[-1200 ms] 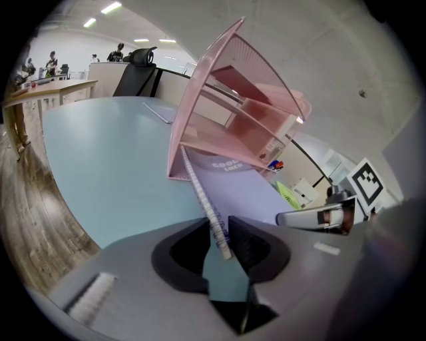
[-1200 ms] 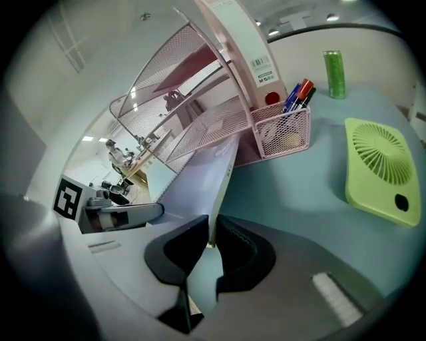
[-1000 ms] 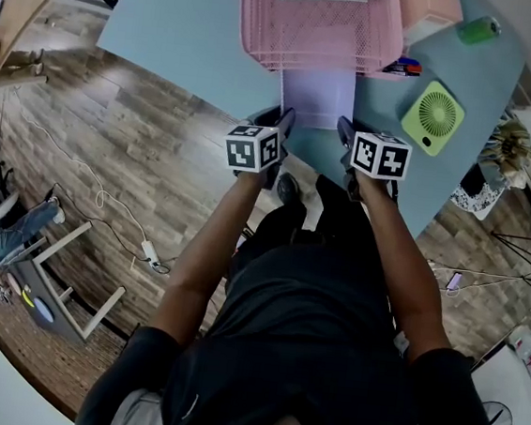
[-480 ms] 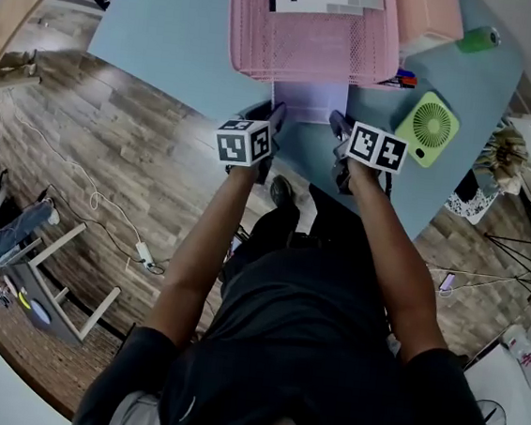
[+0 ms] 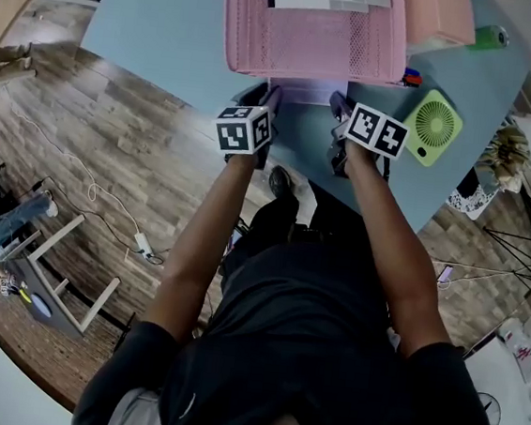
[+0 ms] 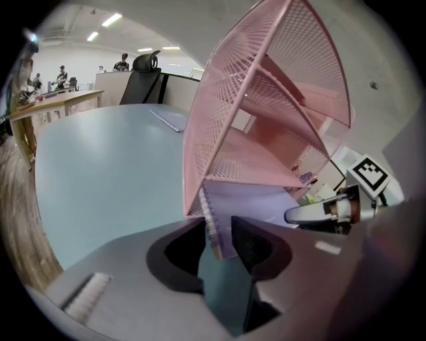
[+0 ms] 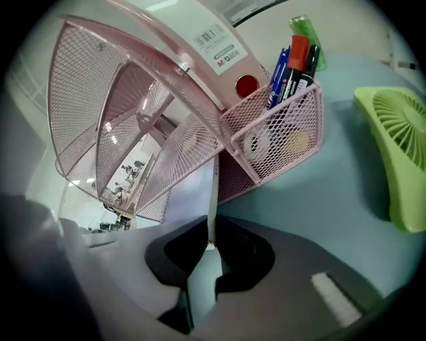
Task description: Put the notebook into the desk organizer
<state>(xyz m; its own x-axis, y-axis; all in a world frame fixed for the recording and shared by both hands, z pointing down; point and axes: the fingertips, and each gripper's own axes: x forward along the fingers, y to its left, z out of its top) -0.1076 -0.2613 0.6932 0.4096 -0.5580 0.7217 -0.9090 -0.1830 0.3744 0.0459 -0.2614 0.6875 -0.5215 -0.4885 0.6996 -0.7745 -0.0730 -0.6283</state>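
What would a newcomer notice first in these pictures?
The pink mesh desk organizer stands on the blue table, a lavender notebook mostly inside its bottom tier. The right gripper pinches the notebook's near edge, while the left gripper has its jaws opening around the spiral edge. A green fan sits to the organizer's right.

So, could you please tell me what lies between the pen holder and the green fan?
Nothing: the right gripper view shows only bare blue desk between the pink pen holder and the green fan, which stand apart.
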